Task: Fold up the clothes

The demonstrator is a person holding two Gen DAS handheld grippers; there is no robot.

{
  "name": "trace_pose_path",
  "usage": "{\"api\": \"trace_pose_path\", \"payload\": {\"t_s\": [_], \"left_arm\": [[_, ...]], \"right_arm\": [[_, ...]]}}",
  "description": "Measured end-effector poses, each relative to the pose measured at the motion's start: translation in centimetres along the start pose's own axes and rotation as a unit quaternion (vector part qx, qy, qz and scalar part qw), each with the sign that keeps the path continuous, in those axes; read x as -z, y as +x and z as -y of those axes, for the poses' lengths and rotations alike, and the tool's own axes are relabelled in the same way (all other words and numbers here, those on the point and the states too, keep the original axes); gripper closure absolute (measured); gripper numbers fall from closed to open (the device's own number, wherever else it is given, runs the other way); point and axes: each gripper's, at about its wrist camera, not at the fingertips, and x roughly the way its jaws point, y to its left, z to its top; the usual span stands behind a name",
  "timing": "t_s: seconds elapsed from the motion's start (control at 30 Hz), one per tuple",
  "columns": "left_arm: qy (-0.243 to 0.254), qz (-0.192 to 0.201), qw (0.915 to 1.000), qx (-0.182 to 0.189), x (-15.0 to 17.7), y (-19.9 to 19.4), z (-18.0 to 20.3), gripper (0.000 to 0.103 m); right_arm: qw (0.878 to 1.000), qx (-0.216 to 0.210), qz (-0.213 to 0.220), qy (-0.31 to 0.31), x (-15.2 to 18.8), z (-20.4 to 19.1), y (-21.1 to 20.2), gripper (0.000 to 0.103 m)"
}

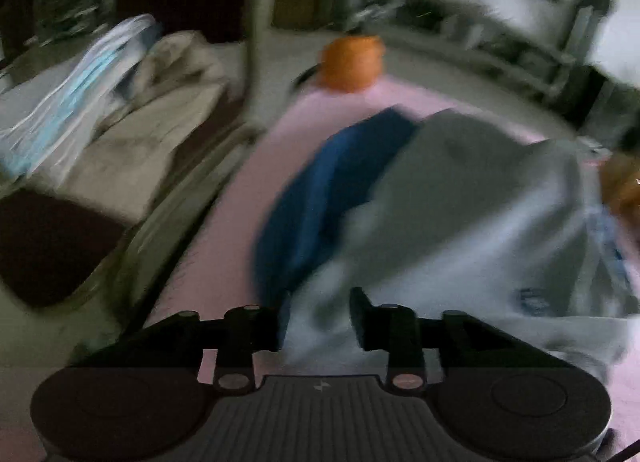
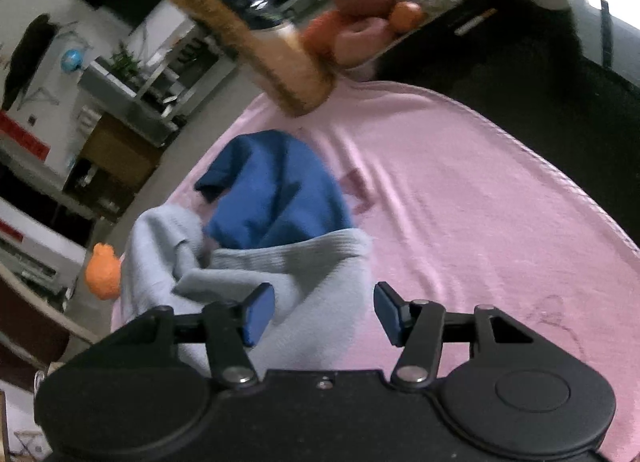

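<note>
1. Left gripper (image 1: 316, 322): fingers apart, grey cloth bunched in the gap btwn them; pinch or not – cannot tell, view blurred.
2. Right gripper (image 2: 325, 312): fingers spread, blue pads (image 2: 260, 312) clear of fabric on inner faces; grey cloth lying in the gap, left pad just beside a fold, no squeeze.
3. Grey garment (image 2: 256, 274): crumpled on pink blanket (image 2: 460, 197), directly ahead of both grippers.
4. Blue garment (image 2: 276, 193): partly under/behind the grey one, touching it, further from the grippers, also on the blanket.
5. Orange toy (image 2: 103, 270): at blanket edge, left in right-wrist view, just beside the grey garment.
6. Juice bottle (image 2: 244, 29): far edge of blanket, next to tray of fruit (image 2: 384, 1).
7. Beige and light-blue clothes pile (image 1: 120, 113): off the blanket, left in left-wrist view, well apart from the grey garment.
</note>
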Motion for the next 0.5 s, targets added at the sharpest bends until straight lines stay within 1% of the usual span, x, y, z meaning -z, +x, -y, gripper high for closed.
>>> {"api": "trace_pose_path", "payload": {"t_s": [0.07,0.1,0.17,0.2,0.23,0.3,0.4,0.47,0.5], "left_arm": [[0.038,0.040,0.9985,0.005,0.1,-1.4,1.3,0.047],[0.052,0.041,0.9977,0.012,0.1,-1.5,1.9,0.046],[0.073,0.034,0.9964,0.025,0.3,-1.3,2.8,0.046],[0.081,0.028,0.9959,0.031,0.5,-1.1,3.2,0.046],[0.085,0.022,0.9956,0.033,0.5,-0.9,3.5,0.046],[0.086,0.012,0.9955,0.038,0.5,-0.7,3.5,0.046],[0.071,0.000,0.9966,0.044,0.1,0.2,3.5,0.046],[0.064,-0.009,0.9968,0.047,-0.4,1.2,3.6,0.046],[0.073,-0.014,0.9962,0.046,-1.0,2.0,4.2,0.047]], "right_arm": [[1.000,0.005,-0.001,0.027,-0.4,1.0,0.4,0.048],[0.999,0.009,-0.001,0.041,-0.6,1.4,0.7,0.049],[0.999,0.030,-0.002,0.038,-1.1,1.4,1.7,0.057],[0.999,0.047,0.000,0.021,-1.4,1.2,2.2,0.068],[0.998,0.065,0.001,0.002,-1.7,0.8,2.8,0.072],[0.997,0.073,-0.001,-0.023,-2.1,0.3,3.7,0.071],[0.997,0.054,-0.031,-0.040,-2.5,-0.3,5.7,0.070],[0.994,0.072,-0.037,-0.070,-2.2,-1.3,6.9,0.070],[0.992,0.082,-0.040,-0.086,-2.0,-1.8,7.5,0.069]]}}
